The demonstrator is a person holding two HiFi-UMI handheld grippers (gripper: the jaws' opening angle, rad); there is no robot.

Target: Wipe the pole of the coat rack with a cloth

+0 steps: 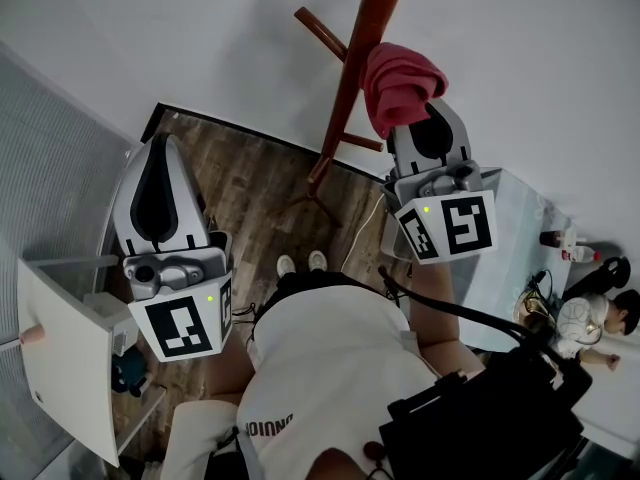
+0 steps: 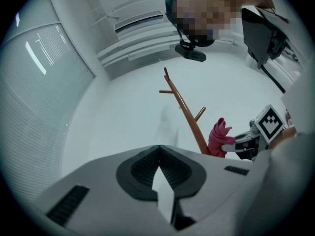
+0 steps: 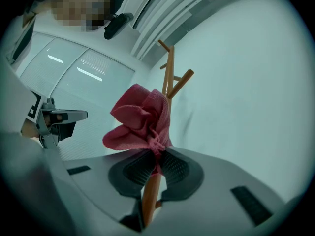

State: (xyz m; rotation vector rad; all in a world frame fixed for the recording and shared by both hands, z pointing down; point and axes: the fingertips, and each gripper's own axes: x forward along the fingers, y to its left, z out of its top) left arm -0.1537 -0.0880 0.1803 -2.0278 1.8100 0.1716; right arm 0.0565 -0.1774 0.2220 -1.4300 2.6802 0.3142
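- My right gripper (image 3: 156,154) has its fingers closed tight on the pink cloth (image 3: 140,122). Only a thin pinch of fabric sits between the pads, and the rest blooms out past the tips in a loose bunch.
- The cloth lies against the coat rack pole (image 3: 170,73). In the right gripper view the brown wood shows in the gap below the pinch and rises again from behind the bunch. I cannot tell whether the fabric wraps round the pole or only presses on its side.
- In the head view the cloth (image 1: 400,83) touches the right side of the pole (image 1: 350,88). It sits partway up, well above the foot of the rack (image 1: 318,176) on the wooden floor (image 1: 255,193).
- Two pegs are in the way. A short peg (image 1: 362,143) juts from the pole just under the cloth, close to my right gripper (image 1: 430,113). A longer peg (image 1: 320,30) sticks out on the other side, higher up.
- My left gripper (image 2: 159,147) is closed, its tips meeting with nothing between them. From its own view the pole (image 2: 189,119) and the cloth (image 2: 219,137) stand off to the right, well apart from it.
- A white cabinet (image 1: 60,338) stands just beside my left gripper (image 1: 164,143).
- A pale table (image 1: 510,258) lies beside and below my right gripper, and another person (image 1: 600,323) sits beyond it.
- A black bag (image 1: 490,418) hangs at my front, and a white wall (image 1: 200,38) backs the rack.
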